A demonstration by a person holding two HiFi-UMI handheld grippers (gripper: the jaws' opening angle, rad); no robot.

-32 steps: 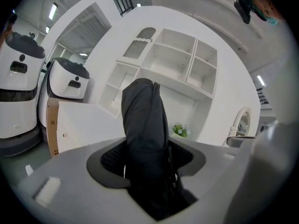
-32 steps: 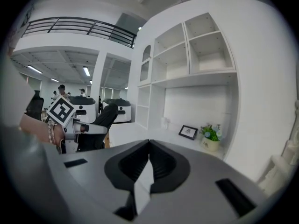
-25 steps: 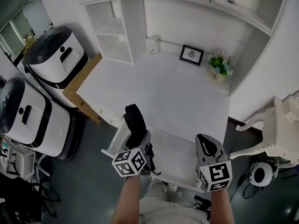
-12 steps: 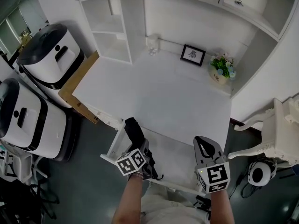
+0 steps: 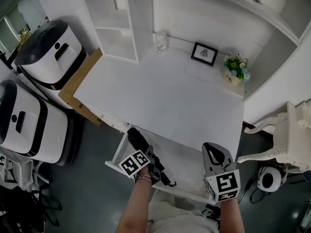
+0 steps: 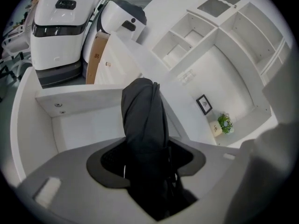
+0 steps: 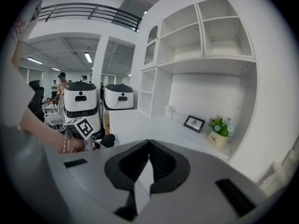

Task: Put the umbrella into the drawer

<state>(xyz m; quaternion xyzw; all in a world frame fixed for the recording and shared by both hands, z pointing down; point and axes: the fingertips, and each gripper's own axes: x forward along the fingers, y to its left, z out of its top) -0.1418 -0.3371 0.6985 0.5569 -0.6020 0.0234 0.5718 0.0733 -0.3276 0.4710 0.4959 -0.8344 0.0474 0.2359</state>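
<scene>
Black folded umbrella [image 6: 142, 120] sits pinched in our left gripper [image 6: 148, 162], a grip only that gripper's view shows. The head view places it over the open drawer's [image 5: 189, 163] left end, long axis slanting away from us toward the white worktop's [image 5: 160, 96] front edge. Our right gripper [image 7: 148, 157] is pressed together, empty. White shelving [image 5: 114, 30] rises behind.

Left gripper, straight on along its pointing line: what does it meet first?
The left gripper grips the umbrella, which leads, angled down into the open drawer. Its tip would likely meet the drawer's inner wall or floor first; depth is unclear.
</scene>
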